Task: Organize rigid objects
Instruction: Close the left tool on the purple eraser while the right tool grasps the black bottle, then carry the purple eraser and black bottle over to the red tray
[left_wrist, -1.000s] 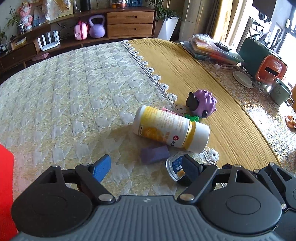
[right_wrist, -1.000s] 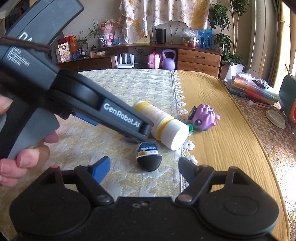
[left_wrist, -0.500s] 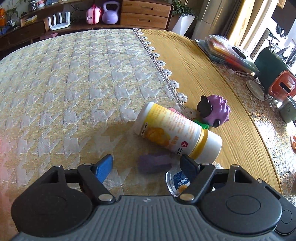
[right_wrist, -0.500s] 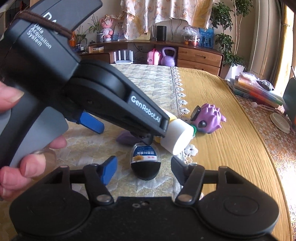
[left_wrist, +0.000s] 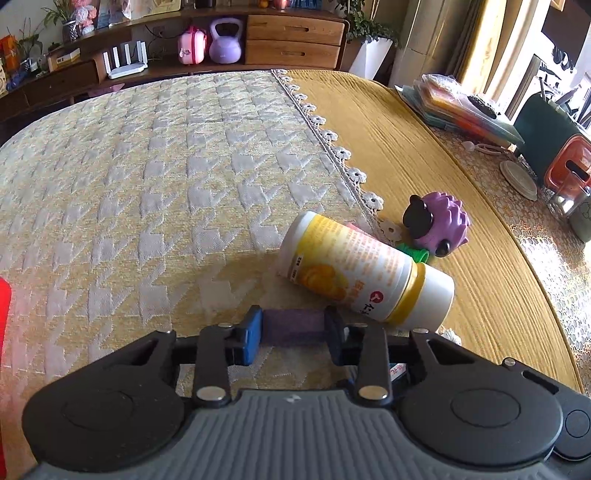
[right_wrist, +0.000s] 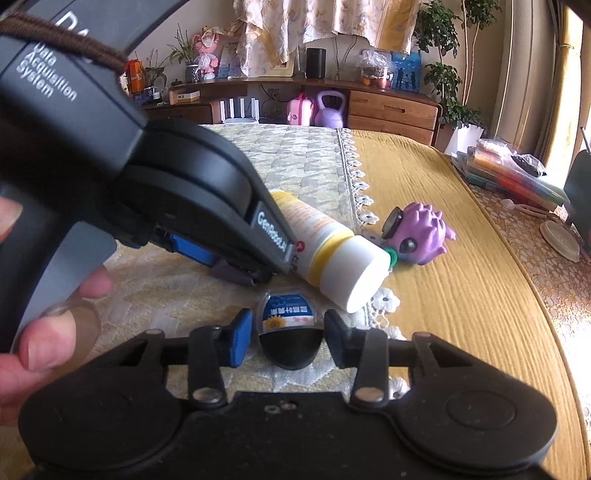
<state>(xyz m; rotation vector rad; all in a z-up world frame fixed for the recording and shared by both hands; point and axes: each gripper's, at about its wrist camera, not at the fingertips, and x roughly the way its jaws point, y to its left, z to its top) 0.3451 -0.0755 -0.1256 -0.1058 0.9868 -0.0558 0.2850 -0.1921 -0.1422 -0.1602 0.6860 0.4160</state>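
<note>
- A small purple rectangular block (left_wrist: 293, 326) is clamped by the left gripper (left_wrist: 293, 332), just before the lying yellow-labelled white plastic bottle (left_wrist: 364, 278); its underside is hidden
- A black egg-shaped capsule with blue label (right_wrist: 288, 332) is flanked closely by the right gripper (right_wrist: 286, 338) fingers; contact cannot be told

the left gripper (left_wrist: 293, 330) is reaching low over the surface, its 2 fingers drawn in close and pressing on either side of a small purple block (left_wrist: 293, 326), the blue pad (left_wrist: 253, 334) touching one end and the black finger the other. in the right wrist view the left gripper's body (right_wrist: 192, 192) is slanting down from the upper left, with the person's left hand (right_wrist: 55, 306) wrapping its grip. the right gripper (right_wrist: 288, 332) is sitting low too, its jaws narrowed around a black egg-shaped object (right_wrist: 290, 341); whether they are touching it is unclear.
</note>
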